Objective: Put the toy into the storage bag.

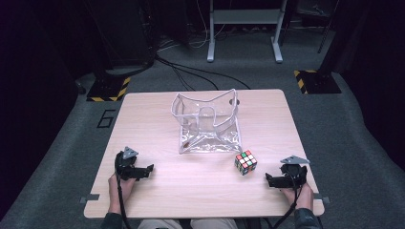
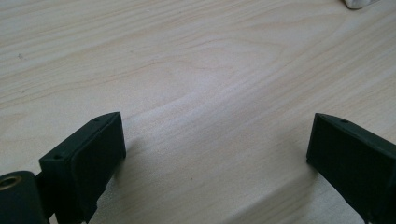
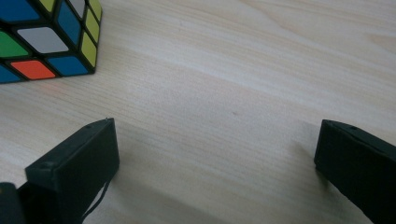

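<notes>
While resting flat, cube (image 1: 245, 162) sits corner toward person; no long axis.

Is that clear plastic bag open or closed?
Open: the clear bag stands with its white-edged mouth spread wide, nothing visible inside.

The table (image 1: 200, 186) is evenly lit from above while the surroundings at the frame edges stay dim. In both gripper views the near jaws are soft and blurred, casting faint shadows.

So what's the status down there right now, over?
Left gripper open, empty. Right gripper open, empty, beside puzzle cube. Clear bag upright mid-table. Nothing between.
</notes>
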Demonstrator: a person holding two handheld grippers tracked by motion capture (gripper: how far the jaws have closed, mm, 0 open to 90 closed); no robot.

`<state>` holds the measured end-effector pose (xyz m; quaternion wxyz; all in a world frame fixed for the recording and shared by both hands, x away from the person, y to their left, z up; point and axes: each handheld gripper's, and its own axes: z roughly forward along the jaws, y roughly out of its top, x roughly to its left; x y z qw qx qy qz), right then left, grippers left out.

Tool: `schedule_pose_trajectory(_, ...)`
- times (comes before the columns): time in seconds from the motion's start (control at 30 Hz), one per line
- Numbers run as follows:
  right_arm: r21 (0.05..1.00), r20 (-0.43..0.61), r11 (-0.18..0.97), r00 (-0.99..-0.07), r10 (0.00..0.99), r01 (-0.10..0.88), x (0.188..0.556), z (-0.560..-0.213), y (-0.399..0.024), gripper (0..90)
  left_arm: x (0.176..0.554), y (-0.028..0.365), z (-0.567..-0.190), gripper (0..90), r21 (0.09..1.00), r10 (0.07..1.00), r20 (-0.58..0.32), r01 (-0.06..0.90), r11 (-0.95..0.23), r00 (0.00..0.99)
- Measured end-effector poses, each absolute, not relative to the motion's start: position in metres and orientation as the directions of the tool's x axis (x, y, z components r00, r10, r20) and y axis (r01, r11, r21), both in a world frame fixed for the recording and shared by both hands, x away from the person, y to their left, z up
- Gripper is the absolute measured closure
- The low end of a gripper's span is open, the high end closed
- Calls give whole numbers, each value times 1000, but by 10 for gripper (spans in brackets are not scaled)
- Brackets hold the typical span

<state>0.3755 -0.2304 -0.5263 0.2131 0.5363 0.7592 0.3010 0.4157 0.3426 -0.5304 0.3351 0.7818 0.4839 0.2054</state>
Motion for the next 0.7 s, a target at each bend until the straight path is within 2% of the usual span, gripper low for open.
schedule_pose_trajectory(0.1,673,19,213,-304,952,709,370,-519,-229,0,416,343,-530,44,722,895,1,619,-310,447)
schedule_pose_trajectory(0.23,681,43,202,-314,948,703,370,-507,-221,0,416,343,-530,45,720,892,0,619,-313,451)
schedule_pose_trajectory(0.4,665,5,279,-378,926,693,374,-492,-209,0,417,342,-531,44,724,895,-8,620,-302,445)
schedule_pose_trajectory(0.7,666,9,304,-415,910,681,378,-482,-202,0,423,343,-530,42,723,905,-5,627,-290,425)
